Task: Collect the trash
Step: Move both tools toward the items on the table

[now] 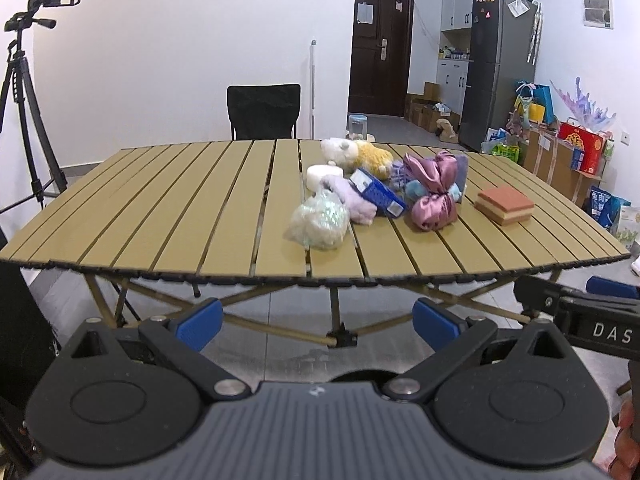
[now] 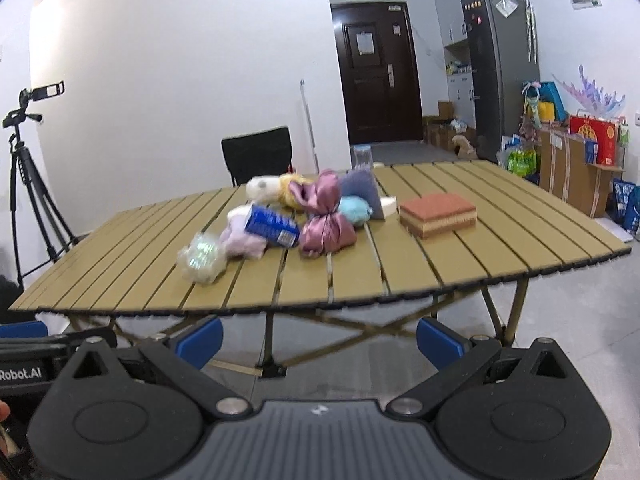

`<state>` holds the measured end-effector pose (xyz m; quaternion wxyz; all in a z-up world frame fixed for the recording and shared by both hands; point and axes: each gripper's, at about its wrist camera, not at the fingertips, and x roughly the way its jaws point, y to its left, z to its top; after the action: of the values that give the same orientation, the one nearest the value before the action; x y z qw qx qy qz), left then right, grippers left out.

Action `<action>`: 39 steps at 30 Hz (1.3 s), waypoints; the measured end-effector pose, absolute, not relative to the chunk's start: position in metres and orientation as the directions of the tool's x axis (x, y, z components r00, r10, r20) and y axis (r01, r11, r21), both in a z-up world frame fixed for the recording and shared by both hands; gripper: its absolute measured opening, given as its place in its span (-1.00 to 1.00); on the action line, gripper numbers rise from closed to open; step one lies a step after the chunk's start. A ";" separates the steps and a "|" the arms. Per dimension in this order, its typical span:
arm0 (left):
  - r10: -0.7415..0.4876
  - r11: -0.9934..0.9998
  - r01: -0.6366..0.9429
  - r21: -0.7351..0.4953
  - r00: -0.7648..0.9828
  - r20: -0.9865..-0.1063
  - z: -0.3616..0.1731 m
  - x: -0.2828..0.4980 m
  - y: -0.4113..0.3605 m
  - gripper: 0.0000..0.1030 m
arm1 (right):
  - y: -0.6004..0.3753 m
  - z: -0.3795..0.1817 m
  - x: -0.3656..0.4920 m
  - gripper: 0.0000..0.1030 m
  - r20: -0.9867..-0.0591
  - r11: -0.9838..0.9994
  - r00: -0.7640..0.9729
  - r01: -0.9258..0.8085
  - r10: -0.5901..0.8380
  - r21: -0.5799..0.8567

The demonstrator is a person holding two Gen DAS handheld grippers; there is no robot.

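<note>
On the slatted tan table (image 1: 160, 216) (image 2: 500, 240) lies a pile of items: a crumpled clear plastic wad (image 1: 318, 220) (image 2: 202, 258), a blue carton (image 1: 378, 192) (image 2: 272, 224), a pale lilac cloth (image 1: 356, 202) (image 2: 244, 240), a pink satin bundle (image 1: 434, 192) (image 2: 326, 224), plush toys (image 1: 356, 152) (image 2: 272, 188) and a layered brown sponge block (image 1: 505, 205) (image 2: 438, 209). My left gripper (image 1: 318, 322) is open, below and in front of the table's near edge. My right gripper (image 2: 320, 338) is open too, equally far back, holding nothing.
A black chair (image 1: 264, 112) (image 2: 258, 154) stands behind the table. A camera tripod (image 1: 24, 92) (image 2: 28, 184) is at the left. A fridge (image 1: 500, 64), boxes and bags (image 1: 568, 156) crowd the right wall. A dark door (image 2: 374, 72) is at the back.
</note>
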<state>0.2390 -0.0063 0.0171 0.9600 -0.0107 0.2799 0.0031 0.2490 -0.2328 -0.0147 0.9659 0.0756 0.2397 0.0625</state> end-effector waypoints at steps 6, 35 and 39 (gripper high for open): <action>0.012 1.000 -0.018 -0.007 0.855 -0.518 0.012 0.282 -0.012 1.00 | -0.232 -0.015 0.287 1.00 -0.378 0.985 0.914 -0.099 0.146 0.140; 0.003 1.000 -0.013 -0.013 0.822 -0.570 -0.039 0.436 -0.011 -0.27 | -0.239 -0.051 0.422 1.00 -0.319 0.982 0.937 -0.091 0.141 0.168; -0.005 0.998 -0.028 -0.054 0.839 -0.544 -0.030 0.434 -0.002 -0.27 | -0.232 -0.054 0.437 1.00 -0.324 0.983 0.936 -0.093 0.140 0.158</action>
<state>0.4339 -0.0016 -0.0303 0.9585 -0.0299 0.2836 0.0060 0.4373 -0.2323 -0.0536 0.9813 0.0700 0.1691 0.0595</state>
